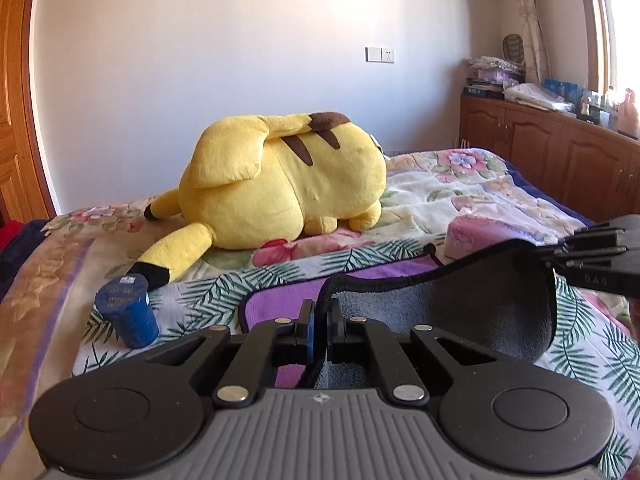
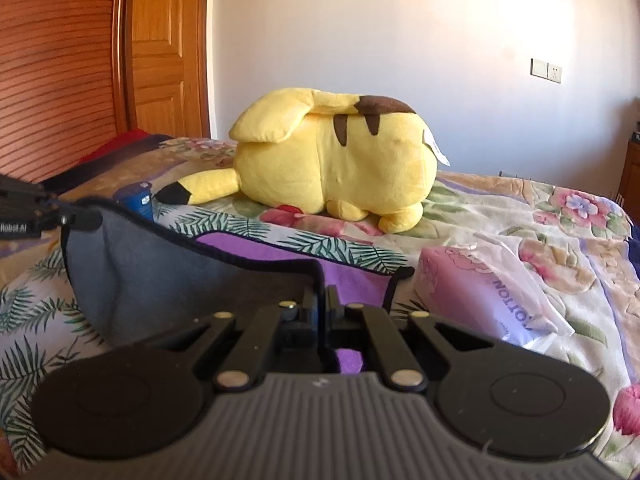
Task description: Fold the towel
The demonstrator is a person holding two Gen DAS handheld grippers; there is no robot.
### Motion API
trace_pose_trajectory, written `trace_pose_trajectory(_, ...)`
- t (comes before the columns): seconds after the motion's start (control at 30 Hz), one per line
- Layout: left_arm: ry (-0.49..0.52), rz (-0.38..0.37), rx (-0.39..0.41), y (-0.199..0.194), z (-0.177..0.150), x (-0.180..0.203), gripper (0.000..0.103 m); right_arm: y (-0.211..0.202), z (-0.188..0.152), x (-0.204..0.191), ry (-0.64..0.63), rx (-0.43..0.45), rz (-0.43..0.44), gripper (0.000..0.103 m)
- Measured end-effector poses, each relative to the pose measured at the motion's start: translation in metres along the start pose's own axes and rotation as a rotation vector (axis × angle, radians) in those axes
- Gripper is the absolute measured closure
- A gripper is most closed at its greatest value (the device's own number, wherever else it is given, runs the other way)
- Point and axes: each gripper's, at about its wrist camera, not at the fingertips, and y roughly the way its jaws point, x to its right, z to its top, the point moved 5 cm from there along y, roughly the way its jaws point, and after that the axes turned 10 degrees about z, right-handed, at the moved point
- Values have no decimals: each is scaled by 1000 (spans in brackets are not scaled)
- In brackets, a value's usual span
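Note:
A towel, purple on one side and grey on the other with a black hem, lies on the bed. Its near part is lifted so the grey side [image 1: 472, 312] faces me, and the purple side [image 1: 276, 300] lies flat beyond. My left gripper [image 1: 320, 312] is shut on the towel's left near corner. My right gripper [image 2: 322, 300] is shut on the right near corner; it also shows at the right edge of the left wrist view [image 1: 560, 260]. In the right wrist view the grey side [image 2: 160, 272] hangs between both grippers, with the purple side [image 2: 352, 276] behind.
A big yellow plush toy [image 1: 288, 184] lies on the floral bedspread [image 1: 460, 196] beyond the towel. A blue cylinder [image 1: 128, 312] stands at the towel's left. A pink tissue pack [image 2: 480, 292] lies at its right. A wooden cabinet [image 1: 560, 152] runs along the right wall.

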Motion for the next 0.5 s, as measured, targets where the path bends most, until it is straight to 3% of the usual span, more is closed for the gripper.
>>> trace_pose_trajectory(0.5,27,48,30,20,14,-2,103,17,12,19,-11,10,-26,99)
